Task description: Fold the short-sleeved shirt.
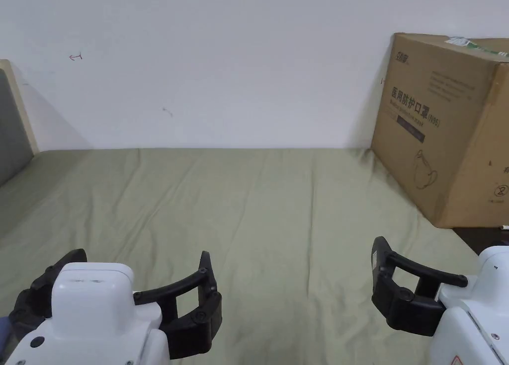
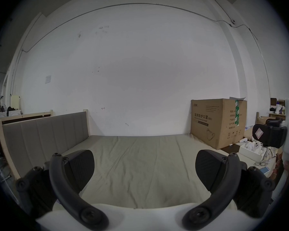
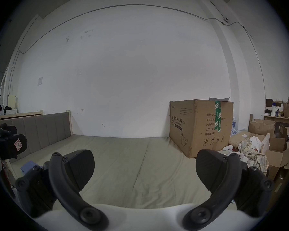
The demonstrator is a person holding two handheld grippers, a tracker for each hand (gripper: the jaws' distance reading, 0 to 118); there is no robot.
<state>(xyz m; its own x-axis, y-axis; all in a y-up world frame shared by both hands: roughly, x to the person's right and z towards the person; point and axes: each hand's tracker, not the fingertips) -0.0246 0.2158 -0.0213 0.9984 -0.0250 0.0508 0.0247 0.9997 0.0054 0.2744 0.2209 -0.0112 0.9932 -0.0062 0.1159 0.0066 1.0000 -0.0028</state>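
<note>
Both tongs gape wide, gripping nothing — left tongs (image 1: 131,281), right tongs (image 3: 144,166) — above the bed's (image 1: 278,217) near edge. Cardboard box (image 1: 442,127) bounds its right side; a blue cloth (image 3: 28,166) lies near-left.

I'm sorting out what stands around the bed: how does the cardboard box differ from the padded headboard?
The cardboard box is brown with print and green tape; the padded headboard is plain grey in a pale wooden frame. The box stands on the right end of the green sheet, against the wall; the headboard stands upright along the bed's left side. The box is a bulky block, the headboard a thin panel. Both rise above the sheet.
</note>
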